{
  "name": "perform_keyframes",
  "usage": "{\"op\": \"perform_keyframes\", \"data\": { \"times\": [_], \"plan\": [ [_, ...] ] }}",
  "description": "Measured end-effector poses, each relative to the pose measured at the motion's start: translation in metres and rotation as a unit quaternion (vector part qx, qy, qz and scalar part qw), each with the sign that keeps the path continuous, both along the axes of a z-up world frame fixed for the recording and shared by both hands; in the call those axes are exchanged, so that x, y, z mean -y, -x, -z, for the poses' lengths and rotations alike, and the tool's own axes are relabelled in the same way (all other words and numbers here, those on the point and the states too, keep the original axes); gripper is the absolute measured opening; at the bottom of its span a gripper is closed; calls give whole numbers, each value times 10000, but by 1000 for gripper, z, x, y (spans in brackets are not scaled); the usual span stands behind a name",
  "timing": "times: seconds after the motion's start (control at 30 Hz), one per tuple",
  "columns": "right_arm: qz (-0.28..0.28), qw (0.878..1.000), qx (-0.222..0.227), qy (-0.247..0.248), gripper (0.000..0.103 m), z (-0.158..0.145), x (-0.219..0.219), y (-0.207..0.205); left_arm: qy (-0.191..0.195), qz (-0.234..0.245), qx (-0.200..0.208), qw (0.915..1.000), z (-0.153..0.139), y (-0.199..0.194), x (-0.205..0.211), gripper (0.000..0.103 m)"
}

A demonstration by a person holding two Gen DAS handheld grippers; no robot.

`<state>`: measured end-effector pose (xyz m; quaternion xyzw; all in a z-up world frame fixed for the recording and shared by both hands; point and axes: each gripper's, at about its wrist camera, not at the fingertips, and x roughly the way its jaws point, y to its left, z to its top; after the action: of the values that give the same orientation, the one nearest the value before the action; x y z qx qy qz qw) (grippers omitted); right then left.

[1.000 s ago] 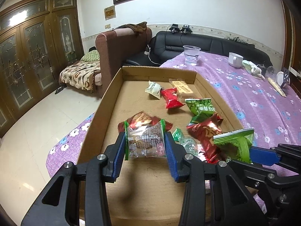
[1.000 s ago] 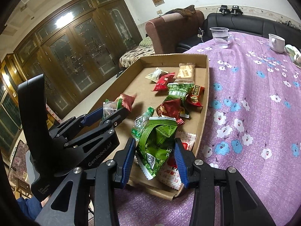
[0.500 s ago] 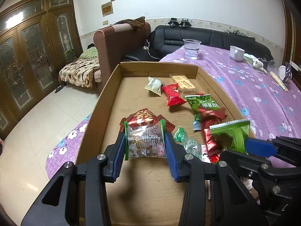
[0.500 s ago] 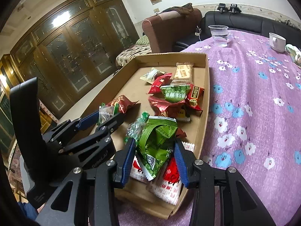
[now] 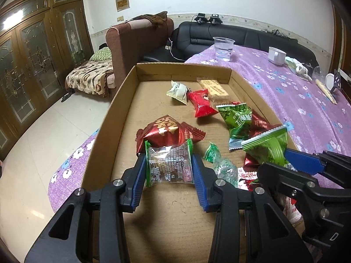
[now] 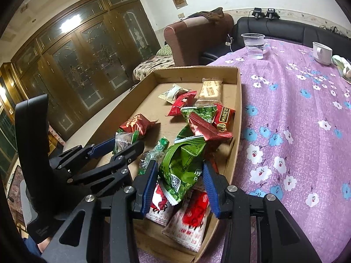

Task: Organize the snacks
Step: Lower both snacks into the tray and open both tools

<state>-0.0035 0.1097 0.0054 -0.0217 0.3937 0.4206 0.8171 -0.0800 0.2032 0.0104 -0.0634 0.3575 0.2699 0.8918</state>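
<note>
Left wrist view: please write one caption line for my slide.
Left tongs grip a clear snack packet above the cardboard tray; right tongs hold a green packet.

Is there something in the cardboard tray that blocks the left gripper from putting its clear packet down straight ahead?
Yes. A dark red foil packet lies directly beyond the clear packet held by the left gripper. The tray floor further left is bare.

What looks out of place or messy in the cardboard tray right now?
Nothing is spilled or torn. The snacks are unsorted: most lie heaped against the tray's right wall, overlapping. The left gripper holds a clear packet; the right gripper holds a green packet.
</note>
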Motion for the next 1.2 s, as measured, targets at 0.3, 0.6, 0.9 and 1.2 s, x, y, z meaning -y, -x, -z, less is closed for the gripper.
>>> {"op": "perform_keyframes", "data": {
  "times": [0.3, 0.6, 0.9, 1.2],
  "plan": [
    [-7, 10000, 14, -3, 44, 0, -2, -1, 58, -1, -45, 10000, 1, -1, -1, 39],
    [-8, 10000, 21, -6, 43, -1, -4, -1, -15, -28, -83, 10000, 3, -2, 0, 40],
    [-36, 10000, -17, -82, 44, -1, -3, -3, -21, -31, -86, 10000, 2, -1, -1, 40],
    [-106, 9999, 31, -127, 47, -2, 2, 2, -52, -80, -96, 9999, 1, -1, 0, 41]
  ]
}}
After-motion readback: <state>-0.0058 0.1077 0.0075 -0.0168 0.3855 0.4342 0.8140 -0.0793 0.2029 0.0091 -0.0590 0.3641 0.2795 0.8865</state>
